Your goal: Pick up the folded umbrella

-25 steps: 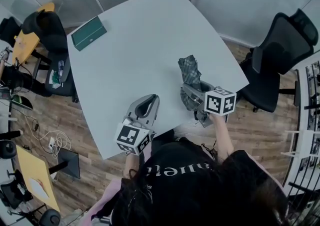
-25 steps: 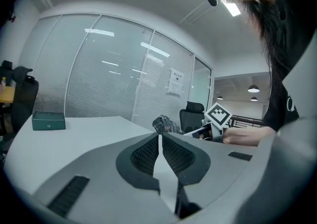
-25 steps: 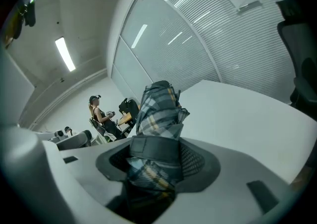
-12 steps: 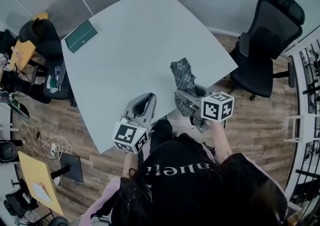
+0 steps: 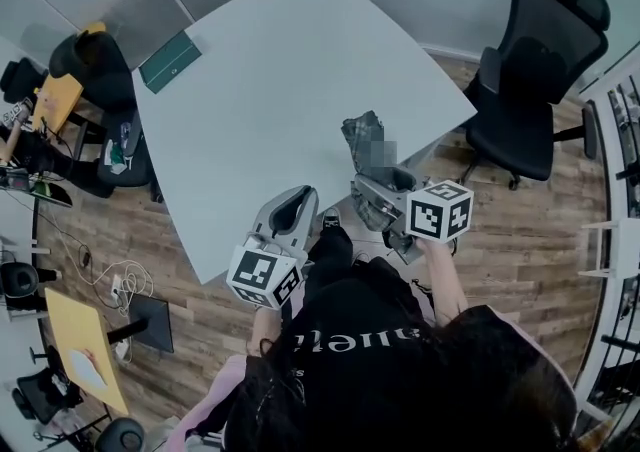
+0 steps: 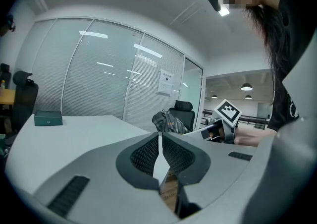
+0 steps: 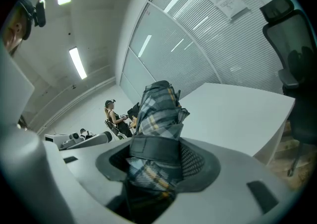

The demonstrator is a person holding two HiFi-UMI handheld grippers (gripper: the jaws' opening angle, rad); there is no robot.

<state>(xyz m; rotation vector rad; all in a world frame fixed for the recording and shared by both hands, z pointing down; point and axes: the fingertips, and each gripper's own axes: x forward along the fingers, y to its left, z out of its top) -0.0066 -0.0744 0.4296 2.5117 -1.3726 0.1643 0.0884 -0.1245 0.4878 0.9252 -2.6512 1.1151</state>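
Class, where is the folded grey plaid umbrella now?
The folded grey plaid umbrella sits right of centre in the head view, clamped in the right gripper, over the near right edge of the pale grey table, short of the black chair.

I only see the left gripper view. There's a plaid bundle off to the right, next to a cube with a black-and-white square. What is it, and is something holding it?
Observer: It's the folded umbrella. The right gripper view shows the right gripper shut on it, with a pad pressing each side.
Operator: Is it tied up somehow?
Observer: Yes. A dark strap wraps round it just at the jaws.
Operator: Whereabouts is it, compared with the table?
Observer: In the head view it shows against the near right edge of the table, its free end pointing away from the person.
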